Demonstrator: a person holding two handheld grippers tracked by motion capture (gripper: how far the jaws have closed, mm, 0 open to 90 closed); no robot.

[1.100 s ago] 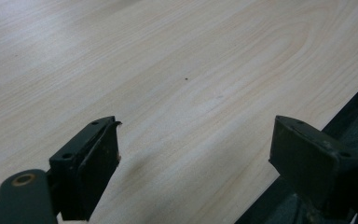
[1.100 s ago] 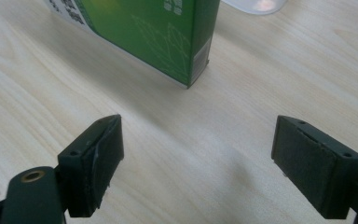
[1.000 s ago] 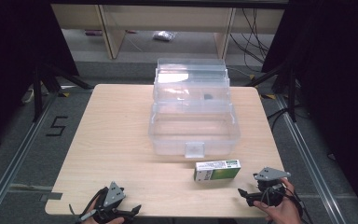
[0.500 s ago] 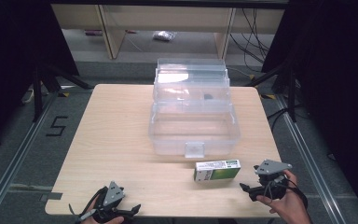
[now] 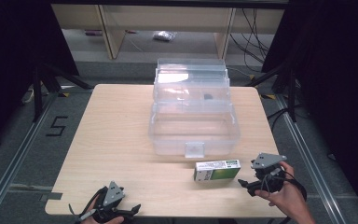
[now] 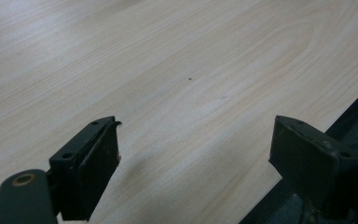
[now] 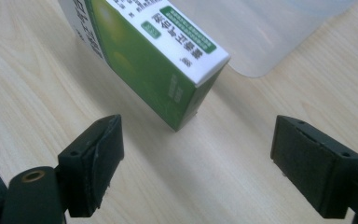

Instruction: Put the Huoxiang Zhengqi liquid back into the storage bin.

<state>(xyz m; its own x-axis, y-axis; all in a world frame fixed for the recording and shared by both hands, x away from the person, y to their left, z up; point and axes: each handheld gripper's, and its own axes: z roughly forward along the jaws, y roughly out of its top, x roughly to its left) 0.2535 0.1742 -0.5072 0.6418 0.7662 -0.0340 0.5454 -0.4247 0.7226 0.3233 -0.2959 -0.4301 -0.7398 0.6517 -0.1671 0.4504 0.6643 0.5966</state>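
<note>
Right gripper (image 5: 254, 185) sits low at the near right of the table (image 5: 116, 135), jaws spread wide and empty, aimed at the end of the green and white carton (image 5: 216, 170). The carton lies flat just in front of the clear plastic box (image 5: 193, 114), close to the box's front latch, a little apart from the wall. In the right gripper view the carton's corner (image 7: 186, 88) sits between the jaw lines but ahead of them, nothing touching it. The risk, I'd say: come in off-centre and one pad catches that corner first, spinning the carton or shoving it against the box. It looks light, so it would skid rather than stay put. Left gripper (image 5: 121, 212) rests at the near left edge, jaws also apart, holding nothing, bare wood beneath it
</note>
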